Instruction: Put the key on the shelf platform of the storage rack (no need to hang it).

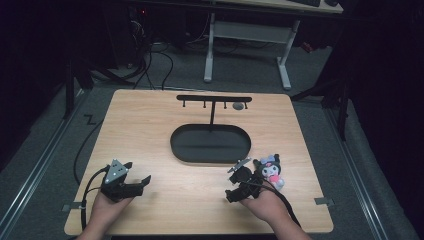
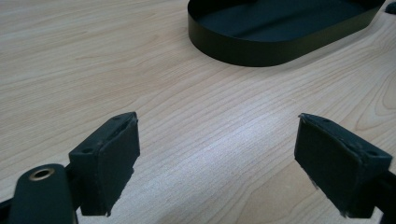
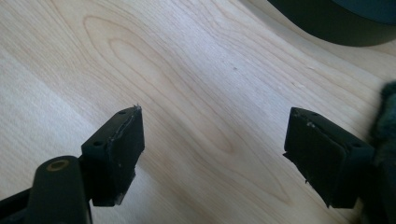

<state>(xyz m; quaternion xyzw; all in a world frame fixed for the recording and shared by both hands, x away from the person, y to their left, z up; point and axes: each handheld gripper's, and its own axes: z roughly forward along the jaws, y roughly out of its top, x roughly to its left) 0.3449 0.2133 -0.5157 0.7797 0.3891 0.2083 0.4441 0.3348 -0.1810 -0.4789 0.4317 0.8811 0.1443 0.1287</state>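
Plush toy, small, dark-eared, pink-bodied, lies at about 4 o'clock on the table, just beside the right gripper; probably light, soft, squashy, best pinched across its body; right jaws spread, nothing between them; left gripper, at 8 o'clock, likewise spread; oval black tray at centre

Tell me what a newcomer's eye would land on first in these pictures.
First the small plush toy, black, pink and white, lying near the wooden table's right front, close beside the right gripper, whose jaws stand open over bare wood. Next the black oval tray at the table's middle, with a black hook rack rising behind it. The left gripper rests open at the left front.
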